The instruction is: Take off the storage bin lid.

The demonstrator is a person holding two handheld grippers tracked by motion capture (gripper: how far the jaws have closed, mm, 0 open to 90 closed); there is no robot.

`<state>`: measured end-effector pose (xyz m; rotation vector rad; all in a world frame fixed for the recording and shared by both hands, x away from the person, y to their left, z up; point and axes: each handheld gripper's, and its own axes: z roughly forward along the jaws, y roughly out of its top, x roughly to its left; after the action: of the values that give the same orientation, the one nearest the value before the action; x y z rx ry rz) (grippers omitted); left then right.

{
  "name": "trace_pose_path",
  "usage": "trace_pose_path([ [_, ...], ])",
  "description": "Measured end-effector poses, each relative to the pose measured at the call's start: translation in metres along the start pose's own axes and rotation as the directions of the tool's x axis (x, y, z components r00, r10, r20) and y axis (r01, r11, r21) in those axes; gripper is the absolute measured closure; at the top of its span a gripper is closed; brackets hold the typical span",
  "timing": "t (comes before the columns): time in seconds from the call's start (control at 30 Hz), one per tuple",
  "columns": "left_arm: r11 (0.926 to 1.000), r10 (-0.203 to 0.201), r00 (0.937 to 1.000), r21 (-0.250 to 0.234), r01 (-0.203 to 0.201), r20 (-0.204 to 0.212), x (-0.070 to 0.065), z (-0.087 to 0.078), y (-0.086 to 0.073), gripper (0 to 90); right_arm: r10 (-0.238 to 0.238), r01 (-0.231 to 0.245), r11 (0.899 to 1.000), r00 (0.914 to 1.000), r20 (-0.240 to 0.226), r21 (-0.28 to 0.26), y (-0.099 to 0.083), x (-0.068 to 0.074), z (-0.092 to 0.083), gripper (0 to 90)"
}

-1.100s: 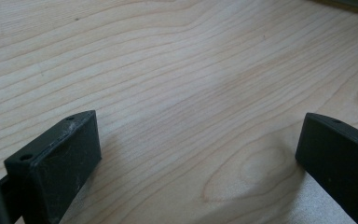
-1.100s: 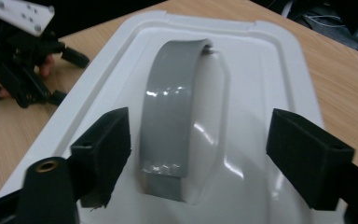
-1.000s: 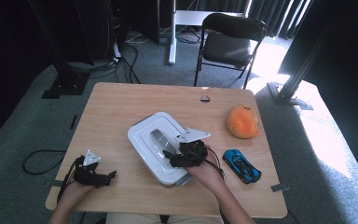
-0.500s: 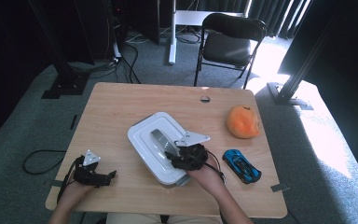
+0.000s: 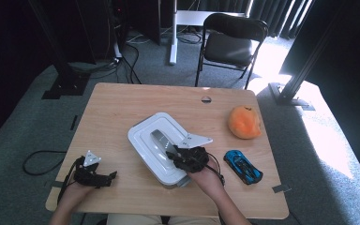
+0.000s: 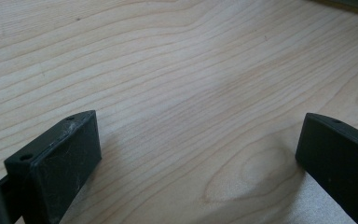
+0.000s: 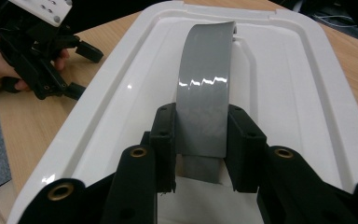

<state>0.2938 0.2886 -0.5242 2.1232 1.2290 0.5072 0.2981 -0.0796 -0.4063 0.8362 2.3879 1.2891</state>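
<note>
Left gripper: resting on the bare wood at the near left corner of the table, jaws spread wide and holding nothing, well apart from the box.
White lidded box: sitting mid-table, lid on, its grey handle arching along the middle of the lid.
Right gripper: pinching the near end of the grey handle, one jaw pressing on each side edge.
Step in hand: apparently gripping the handle in order to lift the lid or the whole box.
Doing it well: keeping the pinch square across the strap and pulling straight up, since a glossy handle is likely to be slipping sideways under a tilted pull.
Blue toy car: lying just right of the working hand.
Orange soft toy: sitting farther back on the right, clear of the lift.
</note>
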Motion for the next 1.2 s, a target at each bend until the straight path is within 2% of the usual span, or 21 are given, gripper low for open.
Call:
trace_pose_path([
  [0.1,1.0,0.0,1.0,0.0,0.0,0.0,0.0,0.0,0.0,0.5,0.013,-0.013,1.0,0.9999,-0.005,-0.016,0.0,0.0,-0.002,67.5],
  [0.23,1.0,-0.003,1.0,0.0,0.003,-0.002,0.0,0.0,0.0,0.5,-0.003,0.003,1.0,1.0,0.007,-0.022,0.004,0.001,-0.006,67.5],
  [0.5,1.0,-0.003,1.0,-0.002,0.003,-0.004,0.0,0.0,0.0,0.5,0.003,-0.001,0.999,0.9994,0.035,-0.052,0.011,-0.005,-0.013,67.5],
  [0.8,1.0,-0.008,1.0,-0.005,0.008,-0.001,0.0,0.0,0.0,0.5,0.022,-0.014,0.996,0.9953,0.095,-0.083,0.02,-0.023,-0.017,67.5],
  [1.1,1.0,-0.007,1.0,-0.006,0.007,-0.002,0.0,0.0,0.0,0.5,0.045,-0.033,0.995,0.9917,0.121,-0.095,0.028,-0.04,-0.02,67.5],
  [1.2,1.0,-0.007,1.0,-0.006,0.007,-0.002,0.0,0.0,0.0,0.5,0.066,-0.053,0.994,0.989,0.133,-0.1,0.029,-0.051,-0.02,67.5],
])
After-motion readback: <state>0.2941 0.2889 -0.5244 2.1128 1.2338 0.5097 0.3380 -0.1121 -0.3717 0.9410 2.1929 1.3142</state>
